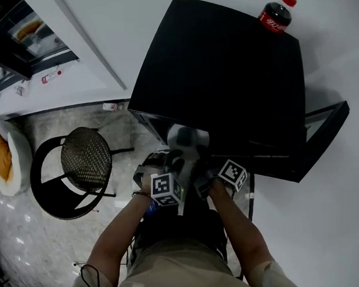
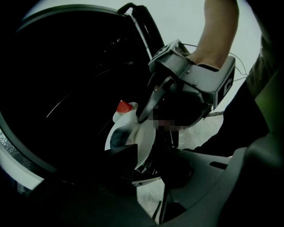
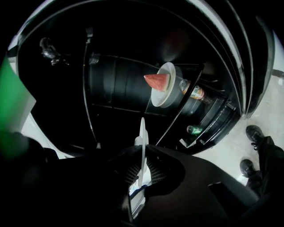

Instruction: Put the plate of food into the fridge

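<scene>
Head view: I have the left gripper [image 1: 172, 164] and the right gripper [image 1: 203, 169] at the front edge of the black fridge [image 1: 221, 75], with the plate of food [image 1: 188, 137] between them. The door [image 1: 324, 137] hangs open on the right. A chair [image 1: 83, 164] stands on the floor well off to the left.

Left gripper view: the left jaws stand apart around the plate's near rim, not clamped. The right gripper pinches the far rim beside a red wedge [image 2: 124, 107].

Right gripper view: the jaws are closed on the rim, seen edge-on. They face the dark open cavity, with a glass shelf edge [image 3: 177, 106] just to the right.
</scene>
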`<state>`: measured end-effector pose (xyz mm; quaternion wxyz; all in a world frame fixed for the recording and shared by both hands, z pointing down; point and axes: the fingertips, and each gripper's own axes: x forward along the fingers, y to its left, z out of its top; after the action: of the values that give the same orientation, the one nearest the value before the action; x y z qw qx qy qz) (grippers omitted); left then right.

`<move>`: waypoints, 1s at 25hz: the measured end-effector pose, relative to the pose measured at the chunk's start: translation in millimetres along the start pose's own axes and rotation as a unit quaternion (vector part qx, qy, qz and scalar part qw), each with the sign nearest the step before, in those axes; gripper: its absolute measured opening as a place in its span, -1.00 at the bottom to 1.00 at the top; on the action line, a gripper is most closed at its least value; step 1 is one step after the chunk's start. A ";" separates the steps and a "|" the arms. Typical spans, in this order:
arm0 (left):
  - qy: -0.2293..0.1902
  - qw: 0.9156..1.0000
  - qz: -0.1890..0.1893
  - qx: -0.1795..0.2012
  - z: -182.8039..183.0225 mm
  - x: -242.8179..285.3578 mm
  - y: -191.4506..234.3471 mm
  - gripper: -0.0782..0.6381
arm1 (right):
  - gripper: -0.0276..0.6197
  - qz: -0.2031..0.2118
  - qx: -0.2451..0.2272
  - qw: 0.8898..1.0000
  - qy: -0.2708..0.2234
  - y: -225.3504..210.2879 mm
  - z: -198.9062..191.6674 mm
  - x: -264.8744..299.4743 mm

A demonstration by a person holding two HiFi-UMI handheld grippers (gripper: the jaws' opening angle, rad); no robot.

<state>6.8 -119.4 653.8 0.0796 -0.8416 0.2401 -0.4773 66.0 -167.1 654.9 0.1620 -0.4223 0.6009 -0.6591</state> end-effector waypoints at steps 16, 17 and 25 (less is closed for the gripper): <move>0.022 1.000 -0.009 -0.006 -5.7 31.1 6.8 -0.52 | -0.81 -0.028 -0.006 1.000 0.011 -24.4 11.6 24.8; 0.023 1.000 -0.010 -0.007 -6.6 32.7 6.4 -0.53 | -0.81 -0.030 -0.006 0.999 0.013 -25.4 11.7 26.0; 0.028 0.999 -0.010 -0.022 -10.7 42.4 11.7 -0.55 | -0.82 -0.038 -0.009 0.999 0.016 -32.7 15.5 36.4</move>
<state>12.2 -149.0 687.6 0.0495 -0.8318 0.2437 -0.4962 65.8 -196.1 697.3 0.1233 -0.4361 0.5927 -0.6658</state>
